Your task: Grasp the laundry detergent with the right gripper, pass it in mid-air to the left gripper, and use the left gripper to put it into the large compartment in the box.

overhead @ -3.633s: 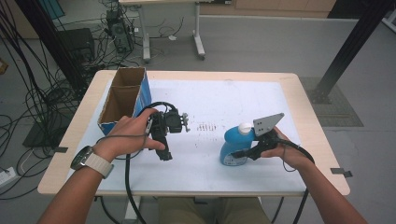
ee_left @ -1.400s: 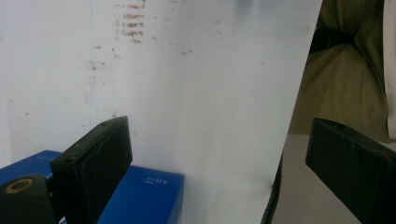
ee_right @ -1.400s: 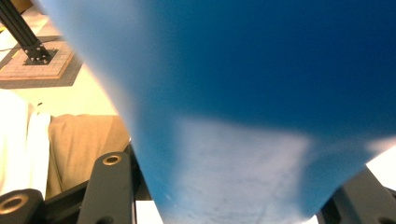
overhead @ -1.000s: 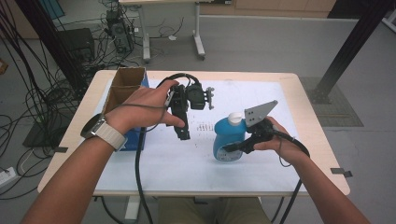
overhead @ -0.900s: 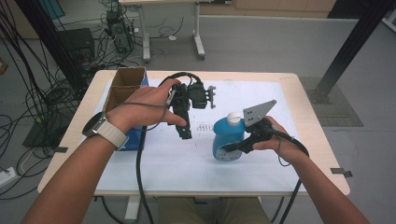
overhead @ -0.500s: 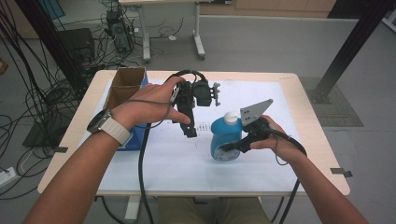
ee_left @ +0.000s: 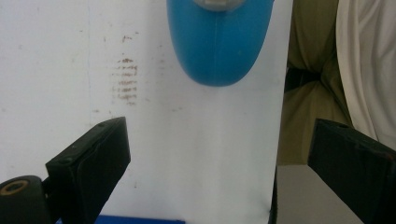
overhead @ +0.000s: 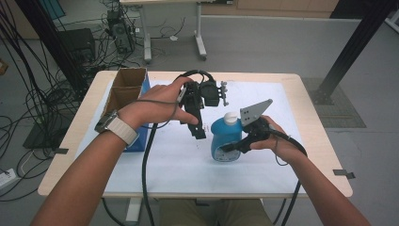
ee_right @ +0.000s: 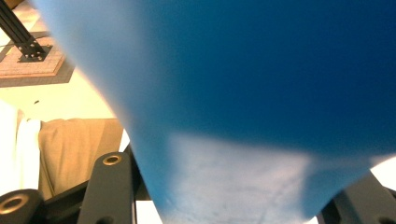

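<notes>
A blue bottle (overhead: 225, 140) with a white cap (overhead: 230, 117) stands on the white mat (overhead: 169, 162), right of the middle. My right gripper (overhead: 234, 146) is shut on its lower body from the right, and in the right gripper view the blue wall (ee_right: 261, 93) sits between the two black jaws. My left gripper (overhead: 199, 131) is held in the air just left of the bottle, with its jaws pointing down and toward the person. In the left gripper view the left gripper (ee_left: 219, 154) stands wide open with nothing between its fingers, and the bottle (ee_left: 219, 46) lies beyond them.
An open cardboard box (overhead: 123, 90) with a blue side stands at the table's left. Brown smudges (ee_left: 125, 84) mark the mat. The person's trousers (ee_left: 303, 112) show past the table's near edge. Cables and a black post stand on the floor around the table.
My left gripper has risen and moved right, from beside the box to just left of the bottle. The right gripper keeps its hold, and the bottle has hardly shifted.
</notes>
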`<state>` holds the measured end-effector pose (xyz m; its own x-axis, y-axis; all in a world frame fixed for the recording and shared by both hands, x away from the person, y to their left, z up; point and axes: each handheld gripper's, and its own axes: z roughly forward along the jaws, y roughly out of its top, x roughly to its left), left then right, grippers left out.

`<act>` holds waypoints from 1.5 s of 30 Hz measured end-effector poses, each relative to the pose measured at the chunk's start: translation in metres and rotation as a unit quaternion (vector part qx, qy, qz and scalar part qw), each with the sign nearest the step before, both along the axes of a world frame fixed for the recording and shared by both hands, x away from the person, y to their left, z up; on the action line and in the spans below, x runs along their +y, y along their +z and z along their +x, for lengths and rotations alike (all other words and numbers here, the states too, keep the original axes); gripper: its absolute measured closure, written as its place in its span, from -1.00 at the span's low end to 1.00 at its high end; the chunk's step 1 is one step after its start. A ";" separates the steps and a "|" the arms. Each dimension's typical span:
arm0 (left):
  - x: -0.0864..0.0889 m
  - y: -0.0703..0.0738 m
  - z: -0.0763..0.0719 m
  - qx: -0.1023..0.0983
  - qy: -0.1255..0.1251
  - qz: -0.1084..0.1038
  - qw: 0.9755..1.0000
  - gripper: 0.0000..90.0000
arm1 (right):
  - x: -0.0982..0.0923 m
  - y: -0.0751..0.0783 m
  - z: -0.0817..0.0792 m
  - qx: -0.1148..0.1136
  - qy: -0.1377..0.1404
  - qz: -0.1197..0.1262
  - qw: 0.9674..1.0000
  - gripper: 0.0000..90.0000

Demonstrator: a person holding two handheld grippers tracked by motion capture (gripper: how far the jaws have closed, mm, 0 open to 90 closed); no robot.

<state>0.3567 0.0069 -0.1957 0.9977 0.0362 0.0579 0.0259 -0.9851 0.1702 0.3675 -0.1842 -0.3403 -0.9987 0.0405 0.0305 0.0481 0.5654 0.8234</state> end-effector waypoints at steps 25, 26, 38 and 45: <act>-0.012 0.002 0.001 0.004 -0.005 -0.013 1.000 -0.88 | 0.008 -0.001 0.002 0.001 0.003 -0.006 1.000 -0.02; -0.013 0.003 0.001 0.004 -0.005 -0.015 1.000 -0.88 | 0.009 -0.001 0.002 0.001 0.004 -0.005 1.000 -0.02; -0.022 0.002 0.004 0.002 -0.006 -0.013 1.000 -0.88 | 0.015 0.003 0.001 -0.001 0.008 0.002 1.000 -0.02; -0.026 0.001 0.005 0.001 -0.009 -0.011 1.000 -0.88 | 0.022 0.005 0.002 -0.002 0.012 0.003 1.000 -0.02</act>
<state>0.3620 -0.0192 -0.1949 0.9983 0.0201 0.0553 0.0092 -0.9815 0.1913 0.3694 -0.1622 -0.3353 -0.9995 0.0173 0.0261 0.0313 0.5611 0.8271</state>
